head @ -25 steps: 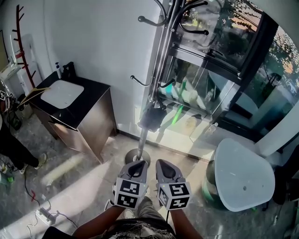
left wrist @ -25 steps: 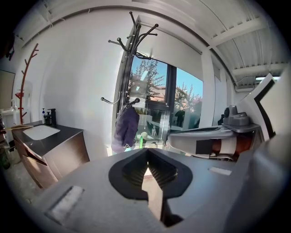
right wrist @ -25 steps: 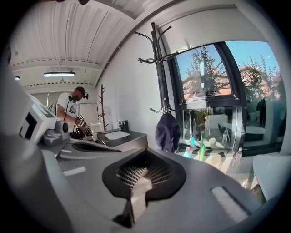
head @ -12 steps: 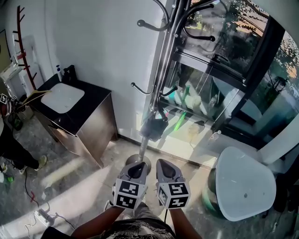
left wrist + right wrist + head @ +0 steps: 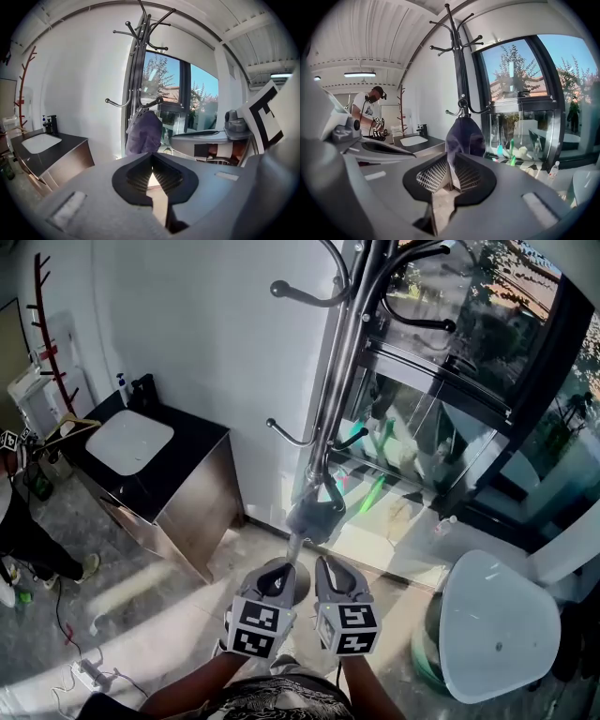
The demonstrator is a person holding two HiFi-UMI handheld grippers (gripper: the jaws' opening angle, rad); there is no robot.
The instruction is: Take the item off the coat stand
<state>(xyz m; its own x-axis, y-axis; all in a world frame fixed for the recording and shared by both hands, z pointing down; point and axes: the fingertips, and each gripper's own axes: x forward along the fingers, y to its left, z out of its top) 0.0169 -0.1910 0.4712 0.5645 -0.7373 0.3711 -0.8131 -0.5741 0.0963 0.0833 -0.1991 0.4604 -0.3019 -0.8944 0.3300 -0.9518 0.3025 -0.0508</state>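
A dark purple bag (image 5: 316, 517) hangs from a low hook of the metal coat stand (image 5: 330, 381). It shows ahead in the left gripper view (image 5: 144, 133) and the right gripper view (image 5: 464, 133). Both grippers are held side by side low in the head view, short of the bag and pointing at it. My left gripper (image 5: 272, 579) has its jaws together at the tips (image 5: 151, 158), with nothing in them. My right gripper (image 5: 336, 579) is opening its jaws, which stand a narrow gap apart (image 5: 451, 161) with nothing between them.
A dark cabinet with a white basin (image 5: 127, 442) stands left of the stand. A white rounded table (image 5: 497, 629) is at the right, with a glass tank and window (image 5: 422, 427) behind. A person (image 5: 370, 110) stands at the far left. Cables and a power strip (image 5: 89, 673) lie on the floor.
The stand and the bag have come nearer to the grippers in the head view. Both grippers keep their place at the bottom of the view.
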